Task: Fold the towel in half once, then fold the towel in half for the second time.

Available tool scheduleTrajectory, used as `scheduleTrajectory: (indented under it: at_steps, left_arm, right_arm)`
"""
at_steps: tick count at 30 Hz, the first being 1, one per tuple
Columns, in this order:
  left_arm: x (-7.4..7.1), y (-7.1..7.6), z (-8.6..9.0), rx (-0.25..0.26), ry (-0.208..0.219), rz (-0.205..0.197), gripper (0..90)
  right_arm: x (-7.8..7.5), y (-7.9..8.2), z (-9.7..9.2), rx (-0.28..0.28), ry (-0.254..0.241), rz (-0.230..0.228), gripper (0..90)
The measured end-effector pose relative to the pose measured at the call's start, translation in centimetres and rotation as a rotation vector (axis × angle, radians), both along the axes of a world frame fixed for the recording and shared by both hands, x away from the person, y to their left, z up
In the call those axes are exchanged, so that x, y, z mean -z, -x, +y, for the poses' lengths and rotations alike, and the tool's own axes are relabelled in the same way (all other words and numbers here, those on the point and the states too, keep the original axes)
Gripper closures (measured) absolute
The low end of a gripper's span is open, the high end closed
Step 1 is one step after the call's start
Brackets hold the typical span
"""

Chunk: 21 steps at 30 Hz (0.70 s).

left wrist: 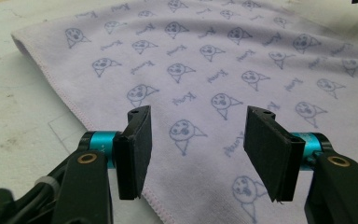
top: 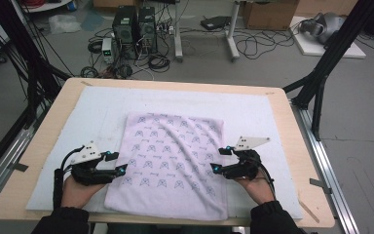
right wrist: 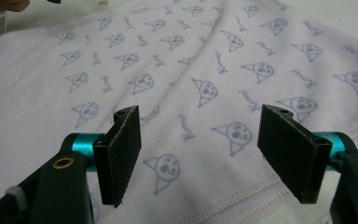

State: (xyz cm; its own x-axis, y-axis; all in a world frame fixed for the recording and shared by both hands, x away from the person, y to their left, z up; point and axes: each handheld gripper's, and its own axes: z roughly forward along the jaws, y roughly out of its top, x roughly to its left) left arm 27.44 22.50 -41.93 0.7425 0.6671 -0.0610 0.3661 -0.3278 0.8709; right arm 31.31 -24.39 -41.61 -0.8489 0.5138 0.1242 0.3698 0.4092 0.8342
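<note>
The towel looked soft and floppy, best picked up by its side edges, where the left gripper and right gripper waited wide open.

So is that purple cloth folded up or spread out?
Spread out. The cloth lies flat on the white mat, with light wrinkles; whether it is doubled cannot be told.

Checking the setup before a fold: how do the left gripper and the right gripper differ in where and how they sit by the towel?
The left gripper is at the towel's left edge, the right gripper at its right edge. The left gripper's grey plate lies nearer the person than the right gripper's plate. The left gripper reaches over a thin stitched edge, the right gripper over a wide hemmed band. Both are open, holding nothing.
</note>
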Motion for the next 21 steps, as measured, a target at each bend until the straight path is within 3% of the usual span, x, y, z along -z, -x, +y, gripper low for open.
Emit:
scheduleTrajectory:
  at_steps: [12,15,18,21]
  left_arm:
    - [-0.5,-1.1,-0.3,0.025,-0.016,0.009,42.1]
    - [-0.8,-2.0,-0.1,0.042,-0.018,0.024,41.5]
    - [-1.2,-3.3,0.1,0.028,-0.032,0.028,40.9]
    - [-1.8,-4.8,0.2,0.015,-0.048,0.025,41.1]
  right_arm:
    - [-0.1,-1.1,0.7,-0.027,0.027,-0.005,29.1]
    - [-0.4,-1.9,0.6,-0.023,0.033,0.010,29.1]
    - [-0.6,-3.1,0.3,-0.008,0.009,0.022,29.1]
    - [-0.8,-4.4,0.1,0.005,0.029,0.015,29.1]
